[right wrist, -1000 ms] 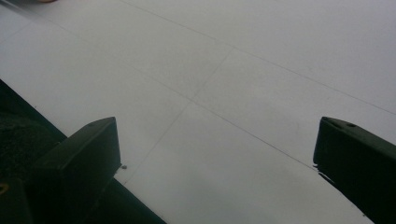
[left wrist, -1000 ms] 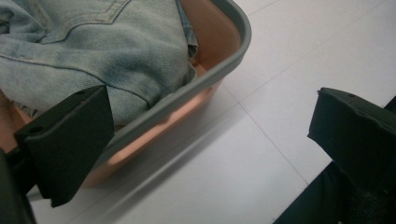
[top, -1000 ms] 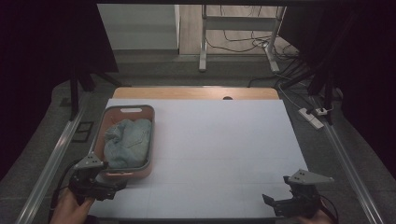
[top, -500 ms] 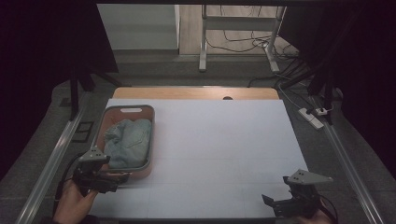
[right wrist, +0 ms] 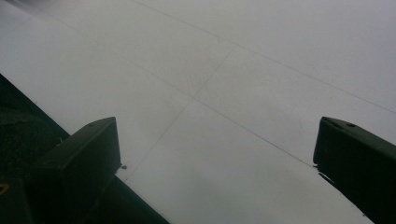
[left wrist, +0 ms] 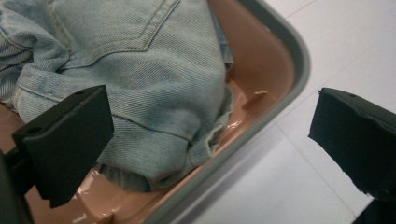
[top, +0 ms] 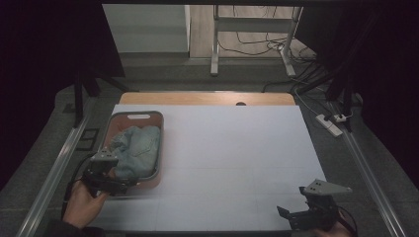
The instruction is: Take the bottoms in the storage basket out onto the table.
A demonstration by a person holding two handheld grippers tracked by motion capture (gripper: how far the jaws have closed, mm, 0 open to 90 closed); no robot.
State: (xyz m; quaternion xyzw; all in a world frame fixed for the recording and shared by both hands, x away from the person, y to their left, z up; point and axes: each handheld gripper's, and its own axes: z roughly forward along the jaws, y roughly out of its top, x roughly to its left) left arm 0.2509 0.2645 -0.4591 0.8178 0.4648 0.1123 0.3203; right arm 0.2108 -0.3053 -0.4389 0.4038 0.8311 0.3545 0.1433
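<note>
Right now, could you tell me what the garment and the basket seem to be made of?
Garment: faded light-blue denim, by its twill weave, stitched seams and frayed hem. Basket: probably moulded plastic, glossy salmon-pink inside with a grey rim.

white table (top: 237, 148), power strip (top: 329, 124), cables (top: 252, 42)

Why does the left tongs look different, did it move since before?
Yes. The left tongs have slid forward, up to the near rim of the pink plastic basket holding crumpled light-blue denim jeans.
</note>
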